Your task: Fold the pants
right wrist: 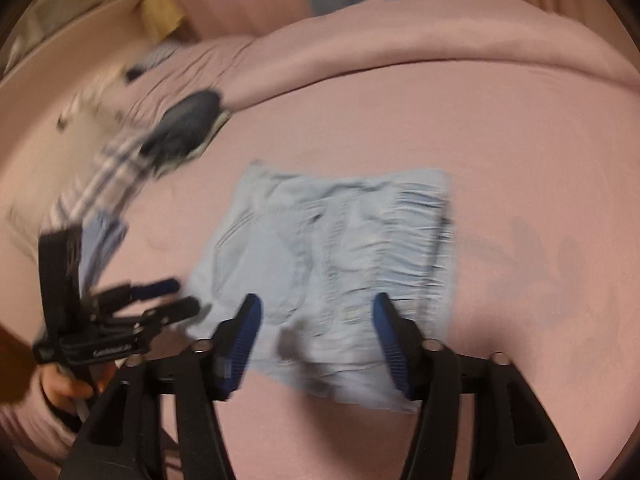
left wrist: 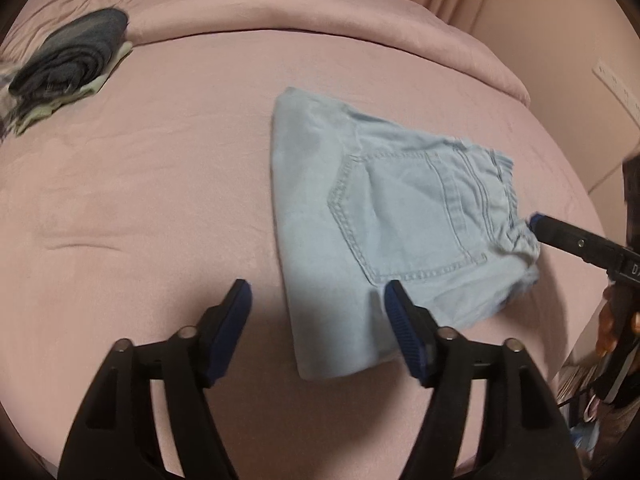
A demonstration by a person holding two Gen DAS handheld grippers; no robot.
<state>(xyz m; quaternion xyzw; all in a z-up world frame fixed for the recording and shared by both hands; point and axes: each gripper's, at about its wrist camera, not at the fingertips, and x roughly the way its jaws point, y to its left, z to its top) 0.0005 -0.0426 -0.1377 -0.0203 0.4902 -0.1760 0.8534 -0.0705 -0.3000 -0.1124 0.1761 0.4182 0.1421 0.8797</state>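
Left wrist view: going left to right; a dark folded pile (left wrist: 72, 60) sits far off on the pink bed (left wrist: 140, 200); the pants (left wrist: 384, 216) lie flat and folded in the middle; the right gripper (left wrist: 534, 220) pokes in from the right edge
Pants: light blue jeans, folded into a small packet; back pocket (left wrist: 404, 216) faces up; stretchy waistband (left wrist: 508, 200) sits on the right side
Left gripper (left wrist: 318, 304): spread wide, with nothing pinched; it sits by the near bottom edge of the pants; its left finger is over the bare bed, its right finger over the blue cloth
Right wrist view: blurry; the left gripper (right wrist: 176, 298) shows at the left beside the pants (right wrist: 328, 264); a hand (right wrist: 68, 390) holds its handle
Right gripper (right wrist: 316, 316): spread wide, with nothing pinched; both blue pads (right wrist: 384, 332) sit over the near part of the pants; touching or not, I cannot tell
Far left: striped cloth (right wrist: 108, 168) and the dark pile (right wrist: 188, 120), well apart from the pants
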